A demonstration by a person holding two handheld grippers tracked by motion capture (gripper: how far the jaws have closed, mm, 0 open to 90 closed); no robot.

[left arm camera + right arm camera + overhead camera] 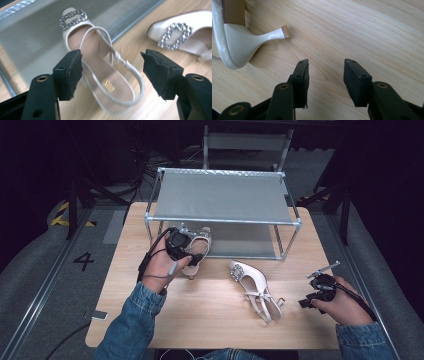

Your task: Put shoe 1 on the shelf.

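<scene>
A cream slingback shoe (201, 246) (75, 37) with a rhinestone buckle lies with its toe on the lower shelf (245, 240) (27, 40) of a metal shoe rack and its heel on the table. My left gripper (187, 251) (111, 75) hovers over the shoe's heel strap, open, its pads clear of the straps. The matching shoe (254, 287) (185, 30) lies on its side mid-table. My right gripper (309, 299) (325, 80) is open over bare wood, just right of that shoe's thin heel (244, 41), with nothing between its jaws.
The rack's grey top shelf (222, 197) spans the far half of the wooden table (210, 320). Its front posts and rails stand just behind the left hand. A grey floor with a painted 4 (83, 261) lies to the left.
</scene>
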